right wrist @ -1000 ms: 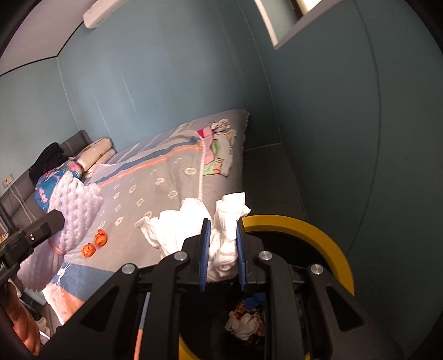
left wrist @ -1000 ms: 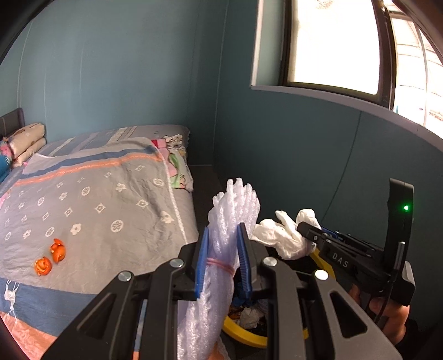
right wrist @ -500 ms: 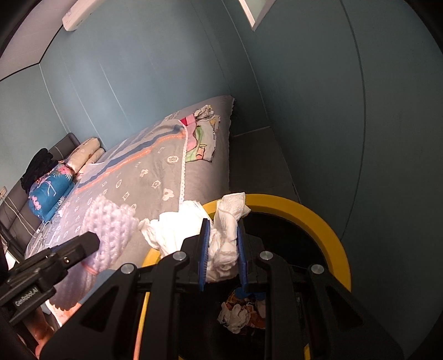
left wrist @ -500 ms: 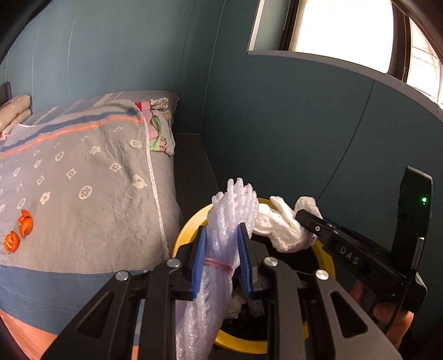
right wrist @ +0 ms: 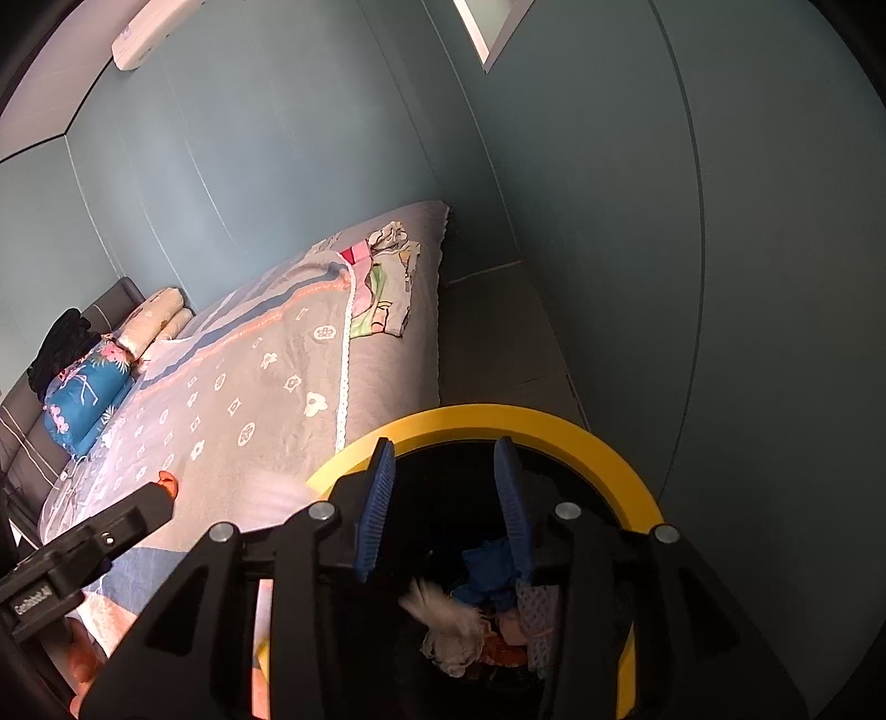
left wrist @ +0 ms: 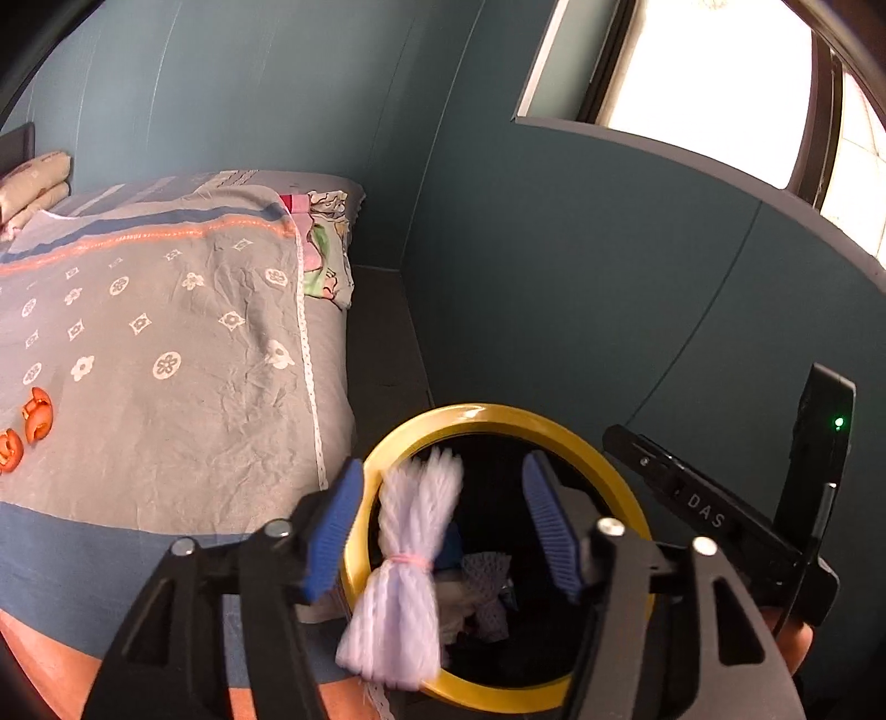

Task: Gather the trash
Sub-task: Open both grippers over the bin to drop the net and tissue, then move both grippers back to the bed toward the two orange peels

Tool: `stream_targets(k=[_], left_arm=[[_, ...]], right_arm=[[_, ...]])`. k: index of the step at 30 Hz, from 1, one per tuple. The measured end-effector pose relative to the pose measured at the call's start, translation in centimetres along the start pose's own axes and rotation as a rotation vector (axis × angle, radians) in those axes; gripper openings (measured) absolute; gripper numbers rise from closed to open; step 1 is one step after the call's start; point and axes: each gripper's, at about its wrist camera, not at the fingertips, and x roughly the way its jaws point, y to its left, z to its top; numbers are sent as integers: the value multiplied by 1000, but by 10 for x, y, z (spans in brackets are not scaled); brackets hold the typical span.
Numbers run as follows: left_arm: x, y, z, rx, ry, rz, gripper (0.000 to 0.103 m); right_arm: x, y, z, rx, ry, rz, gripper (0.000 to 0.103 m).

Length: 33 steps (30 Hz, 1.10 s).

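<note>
This is a bedroom in a home. A bed [left wrist: 166,343] takes up most of the floor, spread with a grey quilt printed with white flowers and crossed by blue and orange stripes. At the head of the bed lie pillows [right wrist: 152,318] against a dark headboard [right wrist: 113,296]. Teal walls [left wrist: 266,88] close in beside the bed, a window [left wrist: 698,83] sits high on the wall past its foot, and an air conditioner [right wrist: 147,36] hangs near the ceiling.
</note>
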Motion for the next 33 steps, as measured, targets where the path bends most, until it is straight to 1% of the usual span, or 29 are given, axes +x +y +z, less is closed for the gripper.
stream_targets(k=[2,4,6,8,10,13,15,16,18,21,24,25,29,33], left_arm=[[-2,1,2,1,-6,-4,63],[-5,3,4,-5,-19,-13,71],[-10,6,5,-7,-31,-8,74],[-15,11,7,-11,-50,4,75],[-22,20,10,-22,-78,23,81],[-36,32,12,-22,-114,58,84],[-46,43,14,-25,-142,83,87],[-52,51,15,-32,-158,97,88],[-64,67,18,-48,-186,132,88],[-77,92,20,-74,-206,175,89],[-92,127,20,-113,-222,241,89],[-96,136,19,-125,-226,256,89],[-116,188,15,-206,-250,321,89],[-128,246,8,-298,-261,401,89]], right_arm=[[-6,-1,-1,5,-4,0,37],[-7,-2,1,11,-7,7,39],[-8,0,2,7,-13,14,42],[-12,1,2,-3,-18,20,43],[-11,7,4,-10,-20,36,45],[-9,19,9,-28,-24,71,50],[-7,30,13,-53,-27,90,57],[-7,39,15,-73,-28,106,59],[-4,54,18,-100,-30,129,64],[3,81,24,-145,-30,179,68],[14,113,30,-190,-19,230,70],[22,130,31,-214,-10,255,70],[38,173,34,-258,19,328,70],[61,220,29,-291,64,402,73]])
